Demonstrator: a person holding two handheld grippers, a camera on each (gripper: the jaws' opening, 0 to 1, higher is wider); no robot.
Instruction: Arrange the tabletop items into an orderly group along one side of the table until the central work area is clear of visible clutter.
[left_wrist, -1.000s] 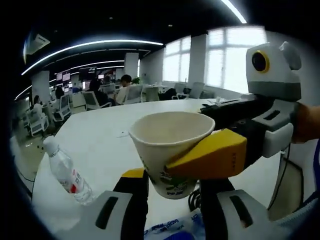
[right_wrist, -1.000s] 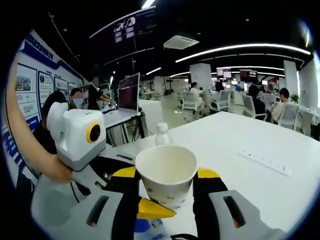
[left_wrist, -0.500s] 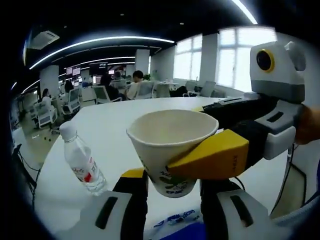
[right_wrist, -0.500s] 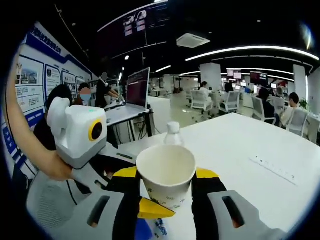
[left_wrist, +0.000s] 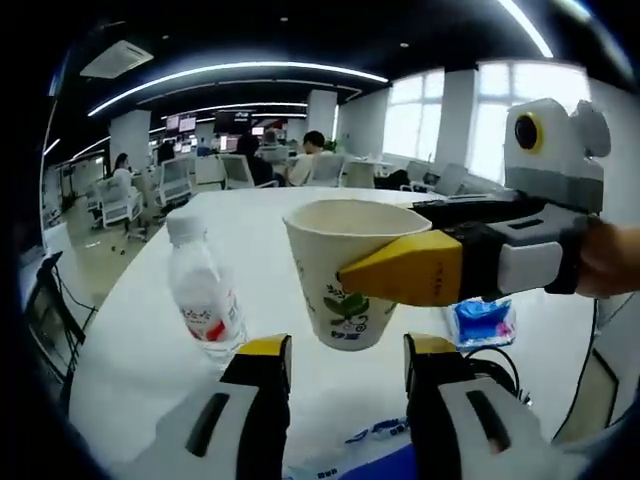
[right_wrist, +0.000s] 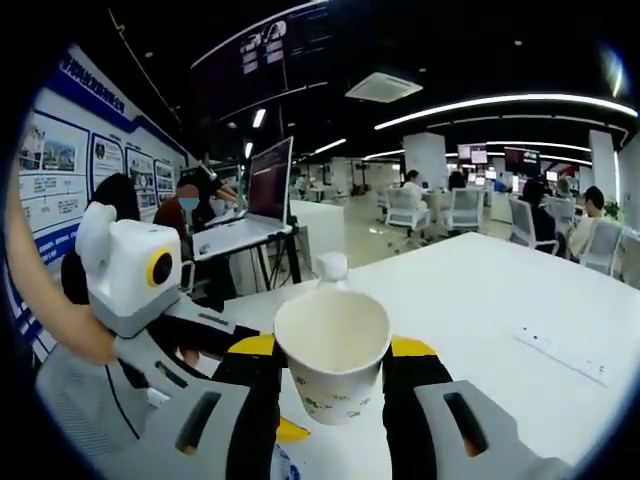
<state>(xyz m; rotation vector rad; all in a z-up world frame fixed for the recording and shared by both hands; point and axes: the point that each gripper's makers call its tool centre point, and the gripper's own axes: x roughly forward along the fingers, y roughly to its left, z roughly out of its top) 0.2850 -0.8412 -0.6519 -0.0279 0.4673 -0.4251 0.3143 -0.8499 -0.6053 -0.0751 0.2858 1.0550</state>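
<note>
A white paper cup with a green plant print hangs above the white table. My right gripper is shut on this paper cup, one jaw on each side. In the left gripper view it reaches in from the right, with a yellow finger pressed on the cup's side. My left gripper is open just under and in front of the cup, with nothing between its jaws. Its yellow fingertip pokes out below the cup in the right gripper view. A capped water bottle stands upright left of the cup.
A small blue packet lies on the table at the right, and a blue wrapper sits by my left jaws. A white power strip lies further along the table. The bottle cap peeks behind the cup. Office chairs and people surround the table.
The cup was down between my left jaws; now it sits higher and beyond them, still in the right gripper. The water bottle appears closer to the cup in the left gripper view.
</note>
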